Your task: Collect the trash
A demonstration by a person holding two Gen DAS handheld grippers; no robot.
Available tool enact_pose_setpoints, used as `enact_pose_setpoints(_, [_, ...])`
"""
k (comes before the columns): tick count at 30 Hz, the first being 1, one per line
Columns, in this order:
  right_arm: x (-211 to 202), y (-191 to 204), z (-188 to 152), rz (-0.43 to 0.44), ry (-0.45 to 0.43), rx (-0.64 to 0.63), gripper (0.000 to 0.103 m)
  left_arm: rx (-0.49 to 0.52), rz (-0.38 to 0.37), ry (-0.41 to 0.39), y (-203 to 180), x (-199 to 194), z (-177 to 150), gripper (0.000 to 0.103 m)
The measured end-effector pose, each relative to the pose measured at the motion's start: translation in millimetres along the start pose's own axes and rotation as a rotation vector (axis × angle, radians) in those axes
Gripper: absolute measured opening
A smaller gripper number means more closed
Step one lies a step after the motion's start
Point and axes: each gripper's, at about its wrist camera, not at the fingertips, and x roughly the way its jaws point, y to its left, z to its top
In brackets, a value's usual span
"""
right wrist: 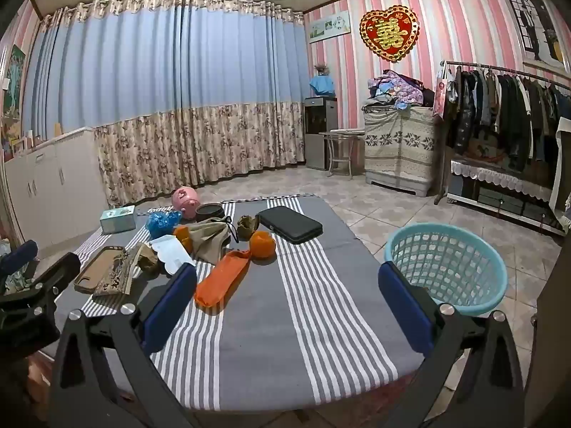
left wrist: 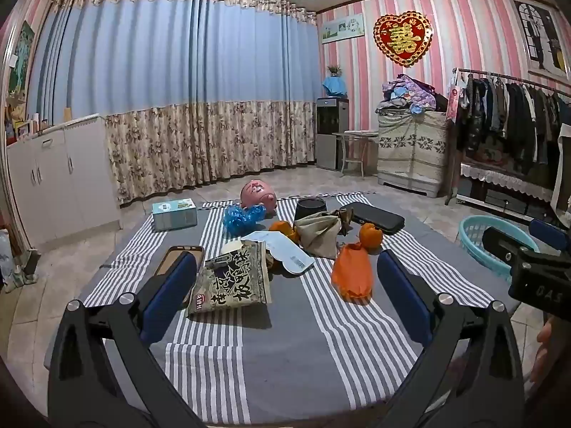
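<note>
In both wrist views a grey-and-white striped cloth (left wrist: pixel 285 349) was seen spread over the worktop, with the clutter gathered in the middle of the frame. The left gripper (left wrist: pixel 285 299) was held low at the bottom of its frame, jaws wide apart and gripping nothing; a snack wrapper (left wrist: pixel 233 281) lay just beyond its left finger, partly over a phone case (left wrist: pixel 175 256). An orange bag (left wrist: pixel 353 271) was seen right of centre, touching an orange (left wrist: pixel 371 235) behind it. White paper (left wrist: pixel 282 249), a tan pouch (left wrist: pixel 317 232), a blue plastic wad (left wrist: pixel 242 217), a black case (left wrist: pixel 374 215), a tissue box (left wrist: pixel 175 214) and a pink piggy bank (left wrist: pixel 258 196) were spread farther back.

The right gripper (right wrist: pixel 285 303) was likewise seen with jaws wide apart and empty, over bare cloth. The orange bag (right wrist: pixel 221 278) lay just beyond its left finger. A teal basket (right wrist: pixel 446 267) was seen on the floor at the right of the frame, beside the worktop's edge; whether anything lay inside it could not be told.
</note>
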Motion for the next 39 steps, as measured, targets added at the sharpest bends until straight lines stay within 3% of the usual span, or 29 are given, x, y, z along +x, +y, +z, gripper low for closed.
enact_pose_setpoints(29, [-9,3,12,-0.009,-0.016,-0.003,0.099,-0.022,-0.005,-0.005,8,-6,7,0.098])
enact_pose_setpoints(39, [-1,2,1,-0.007,-0.016,-0.006,0.099,-0.024,-0.006,-0.003,8,-6,7,0.098])
